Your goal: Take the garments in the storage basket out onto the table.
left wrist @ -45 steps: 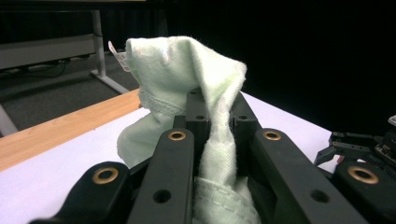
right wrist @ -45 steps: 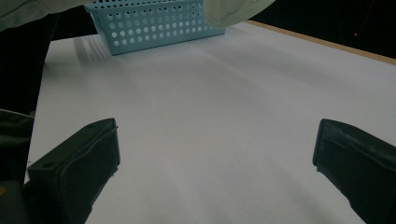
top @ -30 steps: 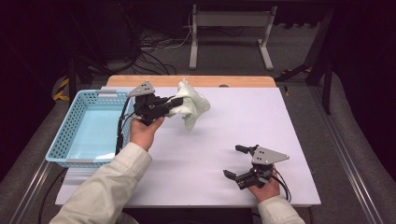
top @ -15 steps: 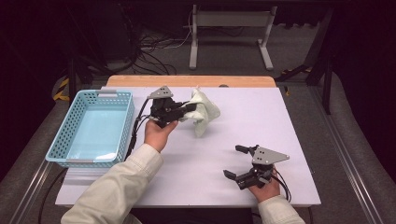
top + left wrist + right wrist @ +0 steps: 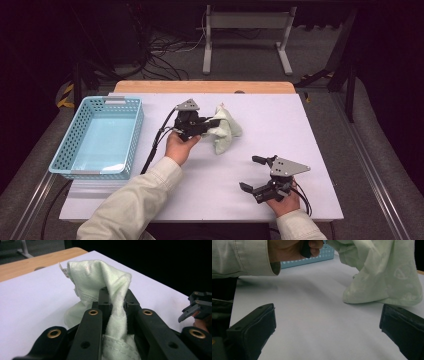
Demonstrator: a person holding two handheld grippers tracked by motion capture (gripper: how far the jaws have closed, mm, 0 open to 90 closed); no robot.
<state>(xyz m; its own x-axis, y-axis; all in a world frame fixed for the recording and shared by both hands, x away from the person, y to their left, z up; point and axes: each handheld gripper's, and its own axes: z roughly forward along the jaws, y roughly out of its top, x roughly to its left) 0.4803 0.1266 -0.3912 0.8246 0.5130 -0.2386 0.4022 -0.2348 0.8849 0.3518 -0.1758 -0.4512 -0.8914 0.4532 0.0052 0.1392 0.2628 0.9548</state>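
A pale green cloth [image 5: 223, 132] hangs bunched near the middle of the white table top, its lower end touching the surface. My left gripper [image 5: 212, 123] is shut on a fold of that cloth [image 5: 117, 312], which runs up between the two black jaws. The cloth [image 5: 384, 272] also hangs at the upper right of the right gripper view, with the left hand [image 5: 287, 250] above it. My right gripper [image 5: 253, 173] rests near the table's front right, open wide, nothing between its fingers [image 5: 252, 327].
A light blue perforated basket [image 5: 131, 131] stands at the left side of the table, with nothing in it. A wooden strip [image 5: 200, 87] runs along the far edge. Cables trail from both grippers toward the front. Beyond the table are a metal stand and floor cables.
My left gripper has carried the cloth to the right, away from the basket and toward the table's middle. The right gripper has stayed where it was, open.
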